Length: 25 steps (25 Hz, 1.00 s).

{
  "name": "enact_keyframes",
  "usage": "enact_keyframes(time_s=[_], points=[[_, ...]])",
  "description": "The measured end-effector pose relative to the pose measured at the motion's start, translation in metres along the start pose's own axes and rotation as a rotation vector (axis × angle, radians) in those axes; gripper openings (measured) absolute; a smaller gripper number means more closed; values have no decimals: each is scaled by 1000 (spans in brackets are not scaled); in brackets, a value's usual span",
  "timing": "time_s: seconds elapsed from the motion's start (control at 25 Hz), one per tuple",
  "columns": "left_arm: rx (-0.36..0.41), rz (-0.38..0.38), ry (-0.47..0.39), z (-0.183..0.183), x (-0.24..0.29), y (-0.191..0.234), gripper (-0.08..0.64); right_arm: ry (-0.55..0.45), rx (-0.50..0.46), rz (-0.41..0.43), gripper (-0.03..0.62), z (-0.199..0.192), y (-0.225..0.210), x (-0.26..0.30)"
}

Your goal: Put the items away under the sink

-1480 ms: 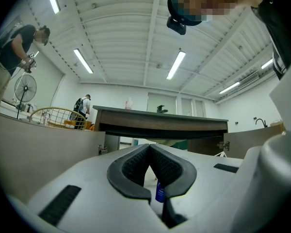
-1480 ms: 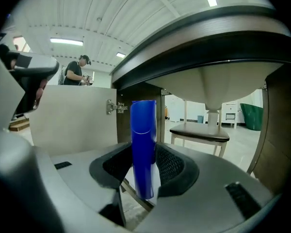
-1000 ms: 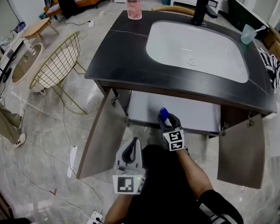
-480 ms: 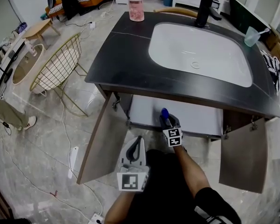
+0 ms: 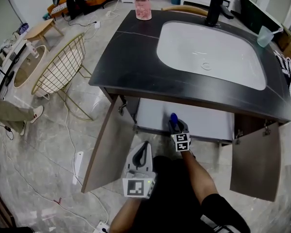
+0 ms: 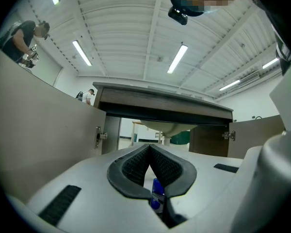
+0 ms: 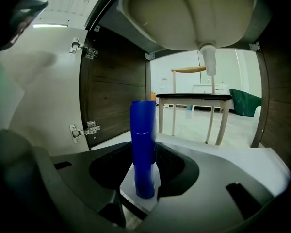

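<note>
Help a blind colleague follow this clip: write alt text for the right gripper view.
The right gripper is shut on an upright blue bottle, held at the open cabinet. The white sink basin and its drain pipe hang overhead, with a hinged cabinet door at left.

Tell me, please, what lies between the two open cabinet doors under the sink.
The white cabinet floor, with the blue bottle held in the right gripper at its front edge; the head view shows it.

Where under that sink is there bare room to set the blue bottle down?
The white cabinet floor looks bare from the left door to the right door, around the blue bottle in the right gripper. Overhead is tighter: basin and drain pipe hang mid-cabinet.
</note>
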<state>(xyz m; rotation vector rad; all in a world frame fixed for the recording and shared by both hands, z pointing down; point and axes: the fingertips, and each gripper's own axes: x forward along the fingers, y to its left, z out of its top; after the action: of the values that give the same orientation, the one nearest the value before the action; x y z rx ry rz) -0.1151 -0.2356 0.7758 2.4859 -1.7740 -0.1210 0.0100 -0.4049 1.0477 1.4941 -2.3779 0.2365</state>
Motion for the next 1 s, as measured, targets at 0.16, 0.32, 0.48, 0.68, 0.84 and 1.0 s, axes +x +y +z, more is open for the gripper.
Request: enact_keyframes(time_s=[0.16,0.32,0.48,0.68,0.84,1.0], points=[[-13,-4,-2,2,0,-3,17,2,-8,-9,147,-2,2,-2],[-5,-14,3,1,-1,-7,17,25,-25,-21,149,-3,1,-2],[-10,-12,-4,3,-3,-8,17,49,-32,-24,162,-3,1,-2],[-3,-15,-3,3,-6,-10,17,44,-34,-16,201,2,1,-5],[-10,-10,-2,5,-6,-11,17,38,-23,-35,206,5,0,-18],[-12,-11,-7,7,0,-13,17,39,-12,-39,201,6,2,-46]])
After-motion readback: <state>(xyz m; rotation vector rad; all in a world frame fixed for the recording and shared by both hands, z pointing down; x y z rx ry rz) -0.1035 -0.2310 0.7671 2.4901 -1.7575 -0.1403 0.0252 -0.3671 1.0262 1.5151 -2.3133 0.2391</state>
